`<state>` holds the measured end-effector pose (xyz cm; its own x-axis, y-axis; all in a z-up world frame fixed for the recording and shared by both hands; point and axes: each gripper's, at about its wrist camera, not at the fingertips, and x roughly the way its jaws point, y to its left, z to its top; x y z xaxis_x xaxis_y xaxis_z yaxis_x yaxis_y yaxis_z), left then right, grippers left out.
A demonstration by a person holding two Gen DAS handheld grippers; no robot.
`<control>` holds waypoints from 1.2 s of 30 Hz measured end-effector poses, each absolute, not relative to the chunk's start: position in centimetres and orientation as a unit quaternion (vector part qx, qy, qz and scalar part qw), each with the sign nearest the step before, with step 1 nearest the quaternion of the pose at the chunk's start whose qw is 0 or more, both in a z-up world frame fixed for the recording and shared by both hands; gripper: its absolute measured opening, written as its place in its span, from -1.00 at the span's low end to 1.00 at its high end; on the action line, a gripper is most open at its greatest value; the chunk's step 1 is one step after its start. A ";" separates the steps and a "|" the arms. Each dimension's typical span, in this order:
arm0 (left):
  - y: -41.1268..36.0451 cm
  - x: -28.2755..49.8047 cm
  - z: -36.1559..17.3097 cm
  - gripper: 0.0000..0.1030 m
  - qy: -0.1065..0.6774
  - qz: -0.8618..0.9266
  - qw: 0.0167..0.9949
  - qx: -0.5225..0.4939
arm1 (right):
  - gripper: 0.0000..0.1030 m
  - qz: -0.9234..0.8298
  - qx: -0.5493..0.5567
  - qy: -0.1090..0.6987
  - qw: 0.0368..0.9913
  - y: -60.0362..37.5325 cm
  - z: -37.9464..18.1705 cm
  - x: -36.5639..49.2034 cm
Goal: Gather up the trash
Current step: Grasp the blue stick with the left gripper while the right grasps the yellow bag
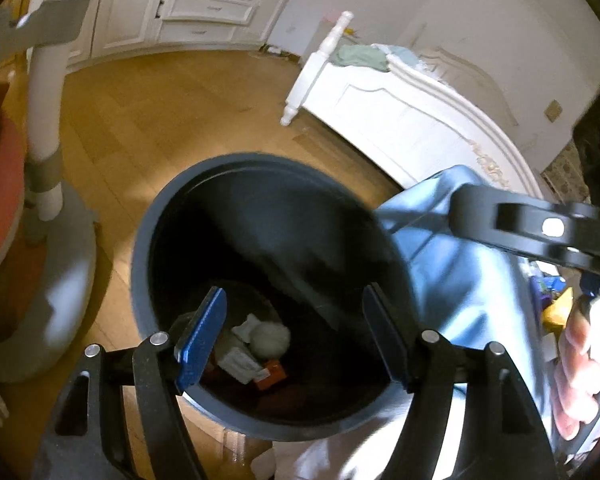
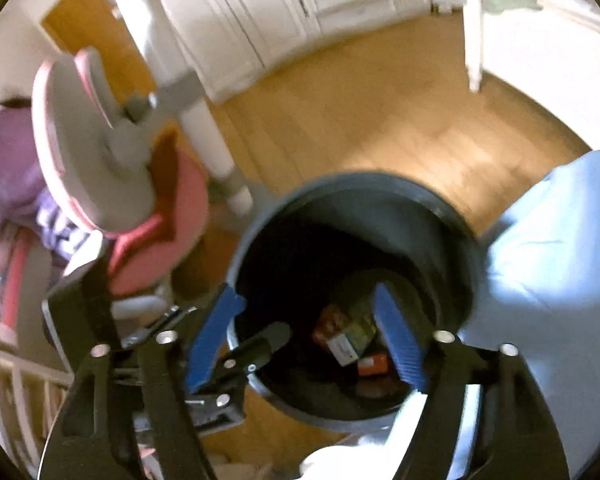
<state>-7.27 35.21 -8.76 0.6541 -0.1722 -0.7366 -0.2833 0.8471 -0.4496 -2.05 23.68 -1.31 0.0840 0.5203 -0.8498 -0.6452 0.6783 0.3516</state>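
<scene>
Both our tongs, left (image 1: pixel 296 336) and right (image 2: pixel 312 340), hang released and empty over the mouth of the dark bin (image 1: pixel 172 200) on the wood floor (image 1: pixel 160 112), and the trash (image 1: pixel 260 344) lies at the bin's bottom, with blue cloth (image 1: pixel 460 248) draped against its right rim.

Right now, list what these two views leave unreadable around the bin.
- Trash at the bin bottom: in shadow, partly behind the open left gripper; the white wad is unidentifiable.
- Box labels, right wrist view: blurred, too small.
- Bin's near rim: hidden by both grippers' fingers; right gripper open.
- Blue cloth: cut off by the right edge.
- Pink chair: motion-blurred.
</scene>
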 end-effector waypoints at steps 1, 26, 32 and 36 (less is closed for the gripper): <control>34.7 -7.1 -8.1 0.38 0.410 0.027 0.870 -0.272 | 0.45 0.403 -0.048 0.538 0.739 22.9 -0.6 -2.2; 9.8 1.8 -0.7 0.49 0.444 -0.198 0.869 -0.090 | 0.56 0.265 -0.060 0.409 0.871 -11.8 4.9 -4.6; 8.8 2.4 -1.7 0.48 0.468 -0.190 0.861 -0.067 | 0.48 0.290 -0.114 0.419 0.853 -10.8 2.8 -5.2; 8.7 2.6 -1.9 0.47 0.477 -0.184 0.858 -0.055 | 0.37 0.295 -0.129 0.439 0.839 -9.1 1.6 -4.6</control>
